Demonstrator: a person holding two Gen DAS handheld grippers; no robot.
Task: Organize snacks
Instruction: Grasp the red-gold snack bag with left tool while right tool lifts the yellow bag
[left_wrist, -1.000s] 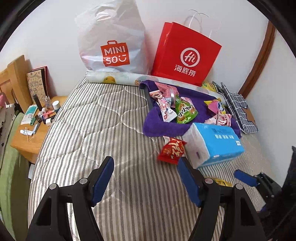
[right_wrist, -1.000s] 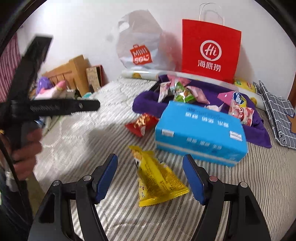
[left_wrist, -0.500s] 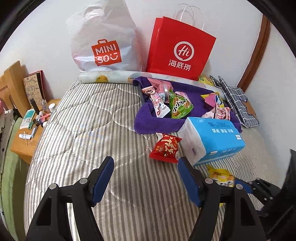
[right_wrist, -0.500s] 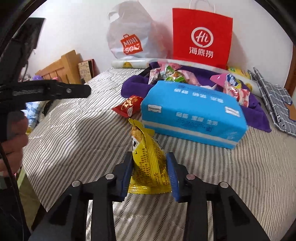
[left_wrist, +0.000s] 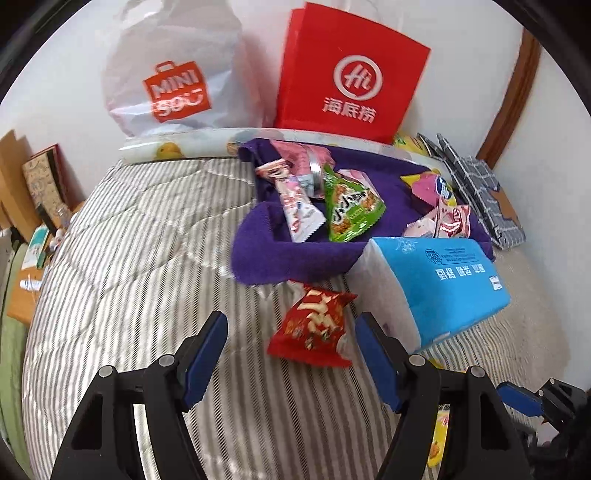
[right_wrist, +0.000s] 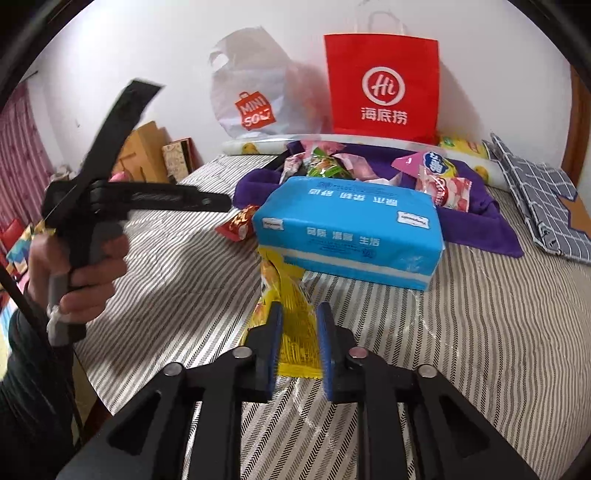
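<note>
My right gripper (right_wrist: 300, 325) is shut on a yellow snack packet (right_wrist: 286, 295) and holds it above the striped mattress (right_wrist: 480, 332), in front of a blue tissue pack (right_wrist: 347, 229). My left gripper (left_wrist: 291, 332) is open, its jaws on either side of a red snack packet (left_wrist: 314, 325) that lies on the mattress (left_wrist: 140, 258). A purple towel (left_wrist: 295, 258) behind holds several snacks, among them a green packet (left_wrist: 351, 210) and a pink packet (left_wrist: 299, 206). The red packet also shows in the right wrist view (right_wrist: 238, 223).
A red paper bag (left_wrist: 351, 74) and a white plastic bag (left_wrist: 173, 81) stand against the wall. A grey checked cloth (right_wrist: 539, 199) lies at the right. A wooden bedside table (left_wrist: 26, 288) with small items is at the left edge.
My right gripper closed on the yellow packet and lifted it. My left gripper moved forward and right until the red packet lies between its open jaws.
</note>
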